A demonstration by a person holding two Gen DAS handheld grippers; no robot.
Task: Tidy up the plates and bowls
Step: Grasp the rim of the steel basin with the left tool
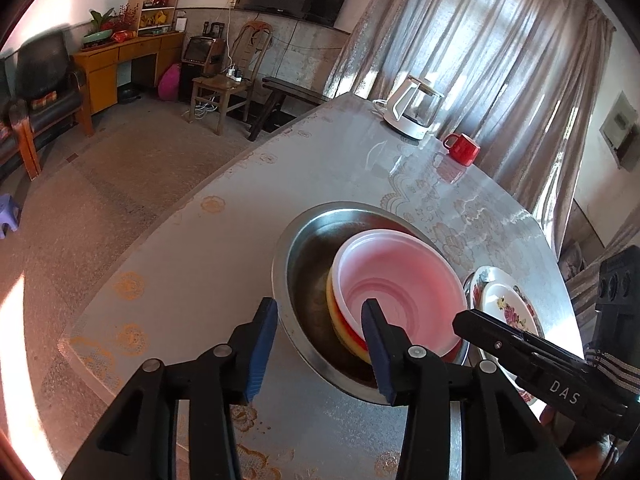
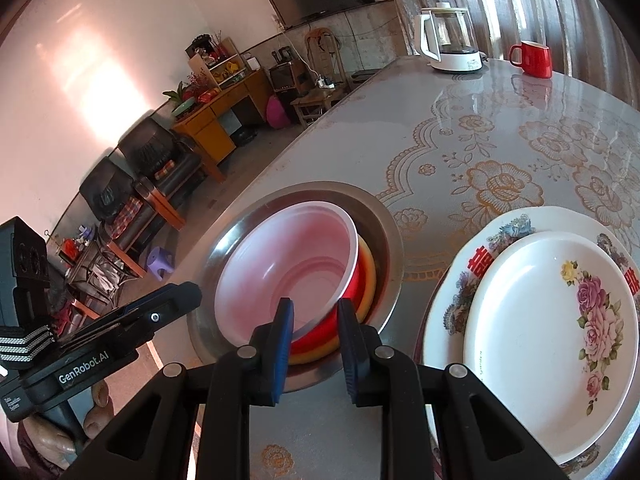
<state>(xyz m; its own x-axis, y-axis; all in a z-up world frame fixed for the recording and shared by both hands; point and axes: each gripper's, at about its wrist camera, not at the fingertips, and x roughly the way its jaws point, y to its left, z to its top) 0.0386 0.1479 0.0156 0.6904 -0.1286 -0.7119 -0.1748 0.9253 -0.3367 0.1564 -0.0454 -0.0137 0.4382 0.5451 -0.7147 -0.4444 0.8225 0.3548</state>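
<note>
The round table [image 2: 460, 128] is taking up most of the room, its far half lying bare out to the kettle [image 2: 448, 36] and red mug [image 2: 534, 58] near the far edge. Near its edge a steel basin [image 1: 308, 248] is sitting, with stacked bowls [image 1: 400, 280] leaning inside against its right wall. Just beside it, two plates [image 2: 552, 320] are lying nested. The left gripper [image 1: 320, 344] is gaping wide, holding nothing, straddling the basin rim. The right gripper [image 2: 314, 334] is standing partly open around the red bowl's near rim [image 2: 316, 330], not pinching it.
</note>
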